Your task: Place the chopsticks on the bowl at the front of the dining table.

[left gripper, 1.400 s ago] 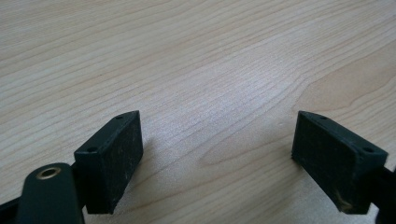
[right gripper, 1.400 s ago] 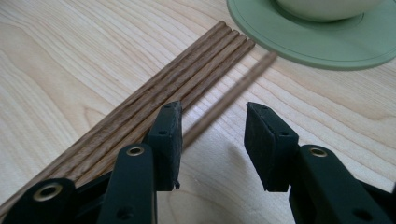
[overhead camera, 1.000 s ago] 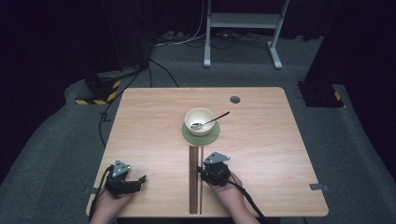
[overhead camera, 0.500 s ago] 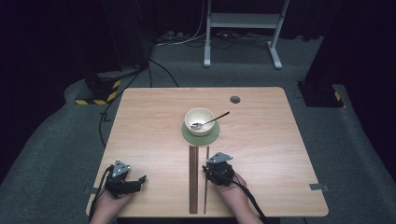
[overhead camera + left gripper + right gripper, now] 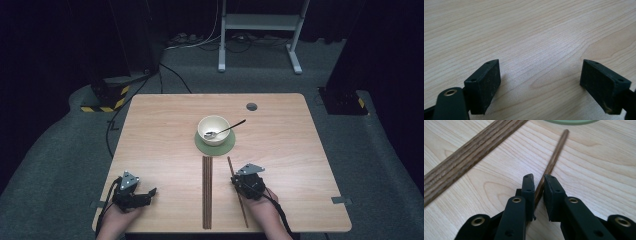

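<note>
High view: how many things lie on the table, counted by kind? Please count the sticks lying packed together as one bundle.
Bowl: 1
Spoon: 1
Green mat: 1
Bundle of sticks: 1
Single stick: 1
Total: 5

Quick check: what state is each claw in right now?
Left claw: open, nothing between its jaws, over the bare wooden table.
Right claw: just been closing, gripping a thin dark wooden chopstick.

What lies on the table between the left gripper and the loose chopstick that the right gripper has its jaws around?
In the high view, the wooden strips lie between the left gripper and the chopstick; otherwise bare table.
</note>
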`<state>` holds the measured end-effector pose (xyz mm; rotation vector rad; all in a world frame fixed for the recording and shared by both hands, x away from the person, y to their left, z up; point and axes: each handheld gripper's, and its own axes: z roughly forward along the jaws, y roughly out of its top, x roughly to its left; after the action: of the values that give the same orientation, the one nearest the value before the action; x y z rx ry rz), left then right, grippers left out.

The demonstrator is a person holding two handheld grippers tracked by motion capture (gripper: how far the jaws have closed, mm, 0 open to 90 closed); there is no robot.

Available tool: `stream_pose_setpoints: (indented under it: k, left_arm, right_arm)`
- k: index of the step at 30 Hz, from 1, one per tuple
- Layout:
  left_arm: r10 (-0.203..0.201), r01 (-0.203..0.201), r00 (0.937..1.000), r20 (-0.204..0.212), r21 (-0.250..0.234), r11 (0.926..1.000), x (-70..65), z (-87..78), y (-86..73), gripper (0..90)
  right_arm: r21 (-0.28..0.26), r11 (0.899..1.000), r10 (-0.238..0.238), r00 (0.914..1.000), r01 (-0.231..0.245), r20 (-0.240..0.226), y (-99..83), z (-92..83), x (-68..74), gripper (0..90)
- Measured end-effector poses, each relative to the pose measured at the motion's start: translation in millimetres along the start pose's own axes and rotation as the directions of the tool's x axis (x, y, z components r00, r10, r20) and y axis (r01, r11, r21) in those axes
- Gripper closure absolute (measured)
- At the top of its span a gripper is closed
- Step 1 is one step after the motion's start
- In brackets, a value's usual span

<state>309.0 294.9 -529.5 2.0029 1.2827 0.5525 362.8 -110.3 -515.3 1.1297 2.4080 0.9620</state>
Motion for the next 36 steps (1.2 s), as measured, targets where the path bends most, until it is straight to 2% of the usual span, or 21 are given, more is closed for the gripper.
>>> stream_pose_setpoints:
  k: [5,11,15,18,22,29,30,33,36]
  left_arm:
    - [0.001,-0.001,1.0,0.001,0.0,1.0,0.0,0.0,0.0,16.6]
    - [0.001,-0.001,1.0,0.0,0.0,1.0,0.0,-0.1,0.0,16.7]
    - [0.002,-0.002,1.0,0.002,0.0,1.0,0.1,-0.1,-0.1,16.7]
    - [0.002,-0.002,1.0,0.001,-0.001,1.0,0.1,-0.2,-0.1,16.8]
    - [0.002,-0.002,1.0,0.001,-0.001,1.0,0.1,-0.2,-0.1,16.8]
    - [0.002,-0.002,1.0,0.001,0.0,1.0,0.1,-0.2,-0.1,16.8]
    - [0.002,-0.002,1.0,0.001,0.0,1.0,0.1,-0.2,-0.1,16.8]
    - [0.003,-0.003,1.0,0.003,0.0,1.0,0.2,-0.1,-0.1,16.8]
    - [0.003,-0.003,1.0,0.002,0.0,1.0,0.2,-0.2,-0.1,16.8]
  right_arm:
    - [0.006,1.0,0.008,1.0,-0.008,-0.003,-1.3,-2.0,-4.2,82.1]
    - [0.029,0.999,0.018,0.9998,-0.018,0.001,-0.4,-4.1,-6.7,68.9]
    - [0.028,1.0,-0.013,0.9997,0.012,0.023,-5.1,-8.1,-4.0,69.0]
    - [0.035,0.999,-0.009,0.9997,0.008,0.023,-7.1,-10.6,-2.6,68.0]
    - [0.032,0.999,-0.008,0.9997,0.007,0.021,-9.0,-12.1,-1.1,68.7]
    - [0.041,0.999,-0.016,0.9997,0.015,0.021,-6.2,-10.7,-1.6,78.5]
    - [0.041,0.999,-0.023,0.9995,0.023,0.021,-5.6,-10.4,-2.8,79.4]
    - [0.046,0.999,-0.007,0.9998,0.006,0.02,-5.1,-10.3,-2.9,81.9]
    - [0.046,0.999,-0.019,0.9997,0.019,0.014,-4.5,-10.0,-3.9,84.1]
